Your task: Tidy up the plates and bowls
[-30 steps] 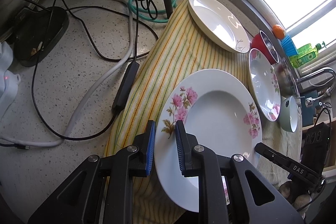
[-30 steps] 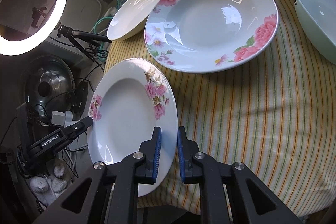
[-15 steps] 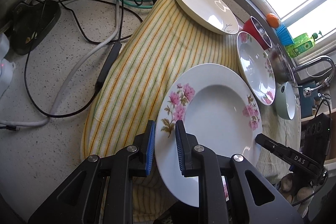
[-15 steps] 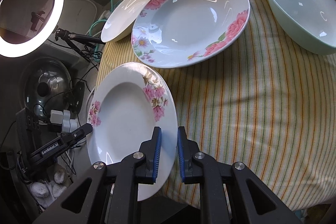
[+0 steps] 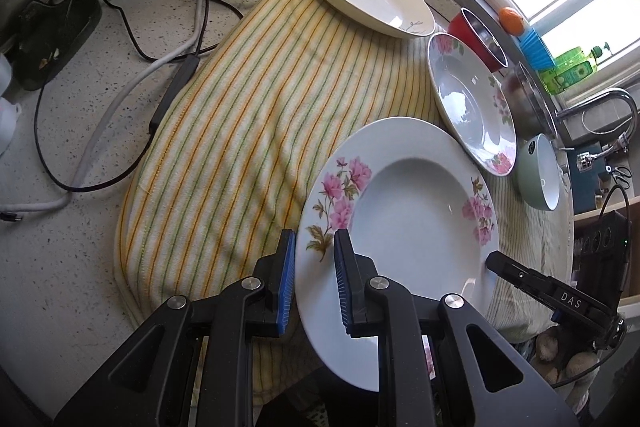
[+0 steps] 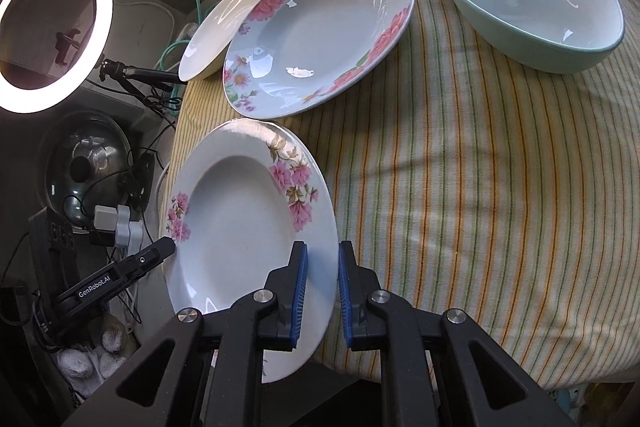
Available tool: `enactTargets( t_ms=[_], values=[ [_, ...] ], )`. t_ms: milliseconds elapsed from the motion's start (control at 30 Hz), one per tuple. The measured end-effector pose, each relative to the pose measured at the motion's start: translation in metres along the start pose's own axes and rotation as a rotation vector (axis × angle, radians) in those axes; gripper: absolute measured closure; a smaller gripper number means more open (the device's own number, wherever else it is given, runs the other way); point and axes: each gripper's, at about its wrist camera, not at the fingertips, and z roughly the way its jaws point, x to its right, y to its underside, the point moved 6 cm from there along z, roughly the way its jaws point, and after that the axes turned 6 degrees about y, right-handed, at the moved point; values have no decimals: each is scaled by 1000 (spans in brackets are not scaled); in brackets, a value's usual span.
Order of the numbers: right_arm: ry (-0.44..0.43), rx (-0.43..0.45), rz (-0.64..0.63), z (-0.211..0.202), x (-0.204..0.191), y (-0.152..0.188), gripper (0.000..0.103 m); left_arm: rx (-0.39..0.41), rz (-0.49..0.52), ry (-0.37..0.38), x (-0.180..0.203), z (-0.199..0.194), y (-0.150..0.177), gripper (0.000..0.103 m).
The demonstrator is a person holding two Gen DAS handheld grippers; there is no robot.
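Both grippers, left [image 5: 315,279] and right [image 6: 323,291], are clamping the pink plate [image 5: 400,219], carrying it nearer the rose plate [image 6: 320,35], likely for stacking.

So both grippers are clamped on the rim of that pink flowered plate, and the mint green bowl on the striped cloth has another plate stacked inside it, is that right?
Not quite. The mint green bowl is empty, as the right wrist view shows. The rest holds: the left gripper and right gripper are both clamped on the rim of the pink flowered plate, and the bowl sits on the striped cloth.
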Motion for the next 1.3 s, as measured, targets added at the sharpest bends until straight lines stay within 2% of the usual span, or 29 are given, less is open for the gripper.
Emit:
enactTargets(
  t_ms=[733, 1300],
  values=[
    [25, 17, 23, -36, 63, 7, 89, -46, 52, 7, 54, 18, 36, 86],
    [60, 62, 79, -65, 119, 2, 89, -79, 121, 30, 108, 47, 41, 86]
  ],
)
